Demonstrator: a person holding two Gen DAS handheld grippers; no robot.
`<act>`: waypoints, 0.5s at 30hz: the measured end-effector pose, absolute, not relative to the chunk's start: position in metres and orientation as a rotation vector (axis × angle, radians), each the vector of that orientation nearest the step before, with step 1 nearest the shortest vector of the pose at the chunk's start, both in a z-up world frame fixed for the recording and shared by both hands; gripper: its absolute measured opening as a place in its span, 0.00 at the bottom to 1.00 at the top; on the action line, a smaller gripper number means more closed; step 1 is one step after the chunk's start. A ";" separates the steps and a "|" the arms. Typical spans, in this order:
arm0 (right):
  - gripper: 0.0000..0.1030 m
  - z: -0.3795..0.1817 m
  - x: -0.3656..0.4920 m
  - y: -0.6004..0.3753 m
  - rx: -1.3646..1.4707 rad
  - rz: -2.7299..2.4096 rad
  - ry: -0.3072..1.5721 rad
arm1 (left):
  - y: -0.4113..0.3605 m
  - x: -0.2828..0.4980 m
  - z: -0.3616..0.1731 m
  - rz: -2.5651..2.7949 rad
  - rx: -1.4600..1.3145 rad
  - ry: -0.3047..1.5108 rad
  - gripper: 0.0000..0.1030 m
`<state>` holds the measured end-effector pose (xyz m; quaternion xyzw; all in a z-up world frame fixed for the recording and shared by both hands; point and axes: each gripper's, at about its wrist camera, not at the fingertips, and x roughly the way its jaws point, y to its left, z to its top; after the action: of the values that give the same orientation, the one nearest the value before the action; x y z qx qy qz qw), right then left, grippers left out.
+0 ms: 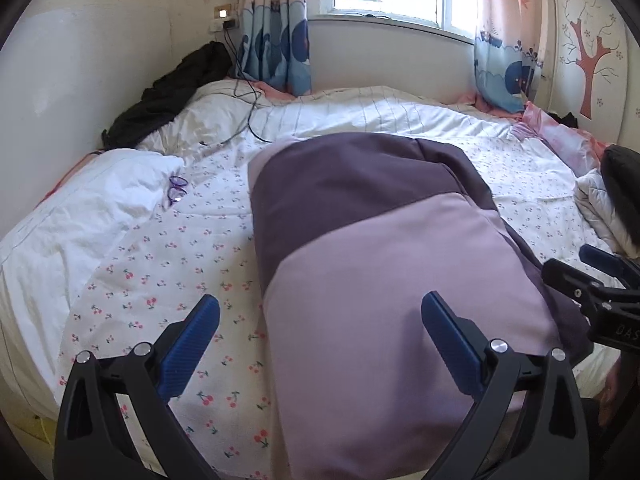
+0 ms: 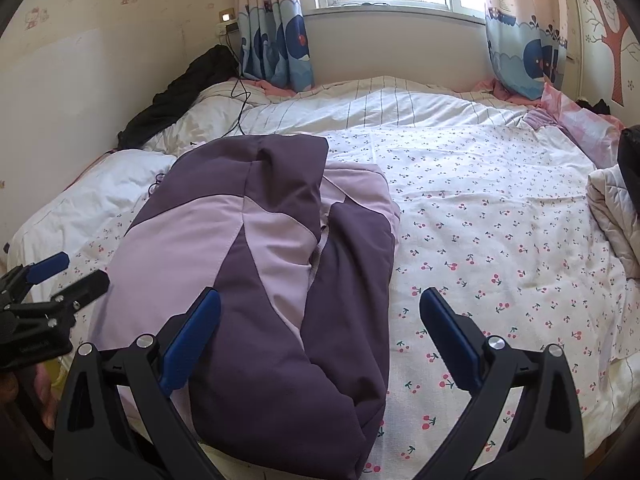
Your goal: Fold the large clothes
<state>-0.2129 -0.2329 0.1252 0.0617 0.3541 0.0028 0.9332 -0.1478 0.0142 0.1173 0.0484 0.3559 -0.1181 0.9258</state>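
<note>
A padded jacket in dark purple and lilac (image 1: 360,264) lies folded into a long bundle on the cherry-print bed sheet (image 1: 168,256). My left gripper (image 1: 320,299) hovers open over the bundle's near left edge: one blue finger is over the sheet, the other over the lilac panel. The right gripper (image 1: 570,260) shows at the jacket's right side. In the right wrist view the jacket (image 2: 264,280) runs from near centre to far left. My right gripper (image 2: 320,293) is open above its near right edge and holds nothing. The left gripper (image 2: 82,268) sits at the jacket's left side.
Rumpled white bedding (image 1: 80,208) fills the left, with purple glasses (image 1: 176,192) beside it. A black garment (image 1: 172,92) and a cable (image 1: 248,116) lie in the far left corner. A white quilted item (image 2: 612,204) rests at the right edge. Curtains and a window stand behind.
</note>
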 end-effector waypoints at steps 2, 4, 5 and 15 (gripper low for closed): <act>0.93 0.126 -0.213 -0.231 0.121 0.008 0.724 | 0.013 -0.150 0.118 -0.246 0.105 0.727 0.93; 0.93 0.127 -0.213 -0.230 0.114 0.007 0.725 | 0.012 -0.151 0.119 -0.251 0.107 0.719 0.93; 0.93 0.128 -0.213 -0.229 0.111 0.006 0.725 | 0.011 -0.152 0.119 -0.250 0.113 0.720 0.93; 0.93 0.128 -0.213 -0.232 0.121 0.007 0.730 | 0.009 -0.155 0.122 -0.251 0.114 0.716 0.93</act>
<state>-0.2127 -0.2317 0.1281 0.0591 0.3568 0.0035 0.9323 -0.1551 0.0091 0.1220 0.0555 0.3492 -0.1223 0.9274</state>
